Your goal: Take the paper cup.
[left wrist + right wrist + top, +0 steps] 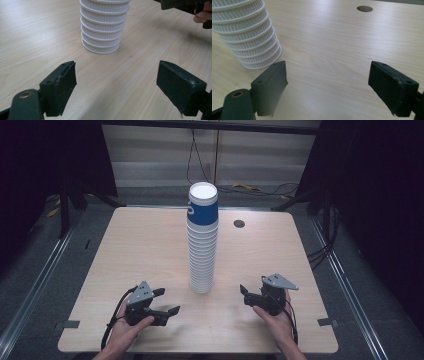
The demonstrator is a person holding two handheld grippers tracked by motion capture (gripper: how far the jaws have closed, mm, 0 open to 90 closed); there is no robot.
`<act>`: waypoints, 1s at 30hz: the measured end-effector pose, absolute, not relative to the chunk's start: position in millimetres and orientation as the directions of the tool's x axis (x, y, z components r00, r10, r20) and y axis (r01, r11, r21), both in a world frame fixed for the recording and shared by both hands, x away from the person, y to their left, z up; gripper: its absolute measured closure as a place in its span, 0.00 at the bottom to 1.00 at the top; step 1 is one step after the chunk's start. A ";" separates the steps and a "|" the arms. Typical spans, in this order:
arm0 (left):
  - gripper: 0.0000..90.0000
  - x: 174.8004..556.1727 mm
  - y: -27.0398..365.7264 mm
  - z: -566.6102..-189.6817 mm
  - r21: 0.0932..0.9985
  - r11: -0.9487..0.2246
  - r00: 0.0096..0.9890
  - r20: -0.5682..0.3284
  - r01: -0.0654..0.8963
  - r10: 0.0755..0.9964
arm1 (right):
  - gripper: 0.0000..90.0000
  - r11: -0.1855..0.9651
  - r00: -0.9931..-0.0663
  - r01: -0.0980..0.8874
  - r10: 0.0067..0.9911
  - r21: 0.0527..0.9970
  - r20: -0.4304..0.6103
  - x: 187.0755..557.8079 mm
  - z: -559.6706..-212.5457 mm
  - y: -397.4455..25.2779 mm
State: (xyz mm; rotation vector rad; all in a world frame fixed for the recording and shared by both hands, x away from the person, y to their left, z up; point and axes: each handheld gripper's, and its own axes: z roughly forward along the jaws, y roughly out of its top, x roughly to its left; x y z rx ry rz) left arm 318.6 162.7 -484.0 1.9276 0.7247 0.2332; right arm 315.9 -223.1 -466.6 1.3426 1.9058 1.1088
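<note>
A tall stack of white ribbed paper cups (202,242) stands upright in the middle of the wooden table (140,245); its top cup has a blue band. The stack's base shows in the left gripper view (102,30) and in the right gripper view (247,37). My left gripper (166,301) rests near the table's front left, open and empty, its jaws pointing right toward the stack's base. My right gripper (244,295) sits at the front right, open and empty, apart from the stack. In the gripper views both sets of jaws stand wide apart (117,82) (328,85).
A round cable hole (239,223) lies in the table behind and right of the stack, seen as well in the right gripper view (364,8). The other hand and gripper (187,7) appear far off in the left gripper view. Cables run on the floor beyond the table.
</note>
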 end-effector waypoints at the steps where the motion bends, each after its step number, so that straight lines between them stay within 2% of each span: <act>1: 0.18 318.6 162.6 -484.0 0.872 -0.299 0.799 -0.156 0.387 0.580 | 0.17 0.163 -0.358 0.488 0.933 0.857 0.027 316.1 -466.4 -223.2; 3: 0.18 318.8 162.0 -483.9 0.865 -0.309 0.802 -0.162 0.396 0.575 | 0.16 0.176 -0.348 0.496 0.938 0.850 0.009 316.0 -465.0 -222.9; 12: 0.18 317.8 163.0 -484.4 0.846 -0.320 0.787 -0.173 0.427 0.593 | 0.17 0.158 -0.379 0.507 0.924 0.847 0.054 312.1 -461.6 -228.4; 21: 0.18 321.6 157.1 -485.7 0.846 -0.325 0.799 -0.179 0.423 0.573 | 0.20 0.143 -0.448 0.502 0.887 0.853 0.114 311.8 -450.7 -225.1; 30: 0.18 319.1 156.2 -484.1 0.851 -0.332 0.808 -0.165 0.407 0.566 | 0.21 0.151 -0.492 0.470 0.863 0.869 0.116 311.3 -436.0 -219.7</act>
